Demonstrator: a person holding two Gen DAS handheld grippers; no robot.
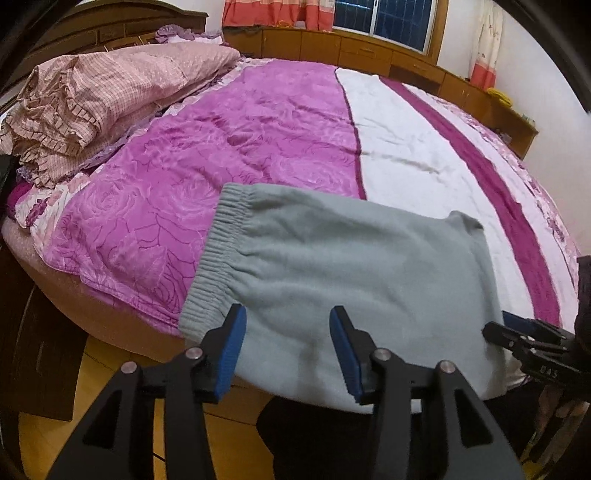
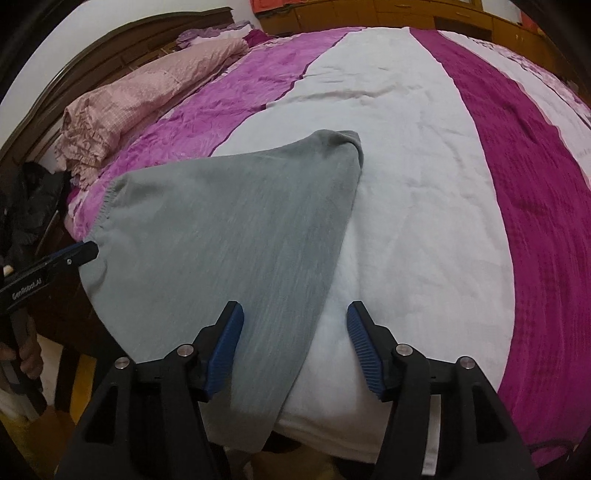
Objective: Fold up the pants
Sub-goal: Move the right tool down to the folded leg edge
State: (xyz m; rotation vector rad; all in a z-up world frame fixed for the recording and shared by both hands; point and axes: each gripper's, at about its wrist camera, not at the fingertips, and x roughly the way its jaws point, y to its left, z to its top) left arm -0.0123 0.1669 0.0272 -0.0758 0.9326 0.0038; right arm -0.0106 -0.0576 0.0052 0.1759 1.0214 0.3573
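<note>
Your pants lie at the near edge of the bed, folded into a compact gray panel. Your left gripper and right gripper hover released, grasping nothing; perhaps one fold remains.

Warm, dim indoor light colours both my views. The window is dark. Fisheye bending curves the bed, corners go black, details look soft.

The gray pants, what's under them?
The gray pants lie on the bedspread, partly on its purple flowered part and partly on its white stripe. Whatever lies directly beneath the fabric is covered.
</note>
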